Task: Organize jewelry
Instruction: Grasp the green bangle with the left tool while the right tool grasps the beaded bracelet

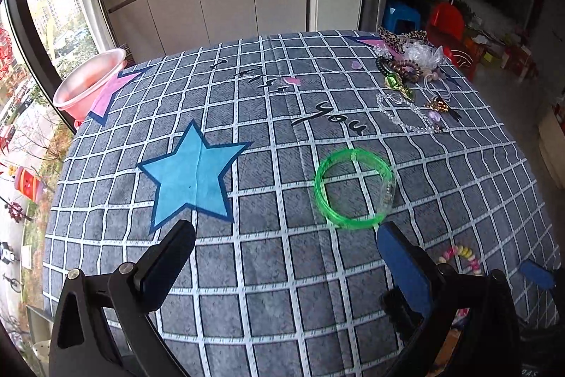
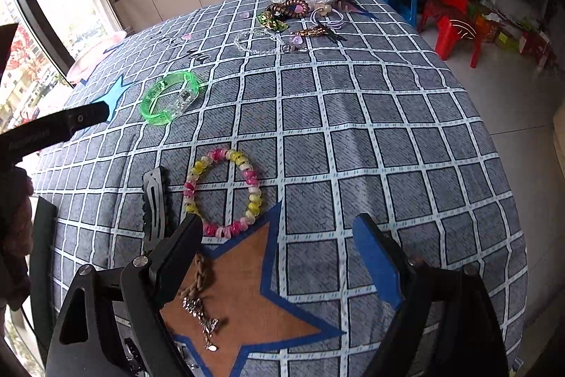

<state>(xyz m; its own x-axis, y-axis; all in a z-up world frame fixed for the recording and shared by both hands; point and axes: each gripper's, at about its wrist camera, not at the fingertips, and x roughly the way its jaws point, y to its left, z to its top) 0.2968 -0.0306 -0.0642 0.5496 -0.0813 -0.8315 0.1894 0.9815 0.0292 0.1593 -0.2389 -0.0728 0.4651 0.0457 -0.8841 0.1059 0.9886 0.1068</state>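
Note:
A green translucent bangle (image 1: 353, 188) lies flat on the checked tablecloth, just beyond my open, empty left gripper (image 1: 286, 237); it also shows in the right wrist view (image 2: 171, 101). A pink-and-yellow beaded bracelet (image 2: 224, 193) lies just in front of my open, empty right gripper (image 2: 279, 235), with a black hair clip (image 2: 154, 204) to its left and a brown braided chain with charms (image 2: 201, 302) between the fingers. A pile of jewelry (image 1: 409, 66) lies at the far right corner, with a clear bead necklace (image 1: 402, 112) in front of it.
A pink bowl (image 1: 88, 80) stands at the table's far left edge. White cabinets (image 1: 212, 2) stand behind the table. Blue and red plastic stools (image 2: 448, 9) stand on the floor to the right. The left gripper's finger (image 2: 70, 121) shows in the right wrist view.

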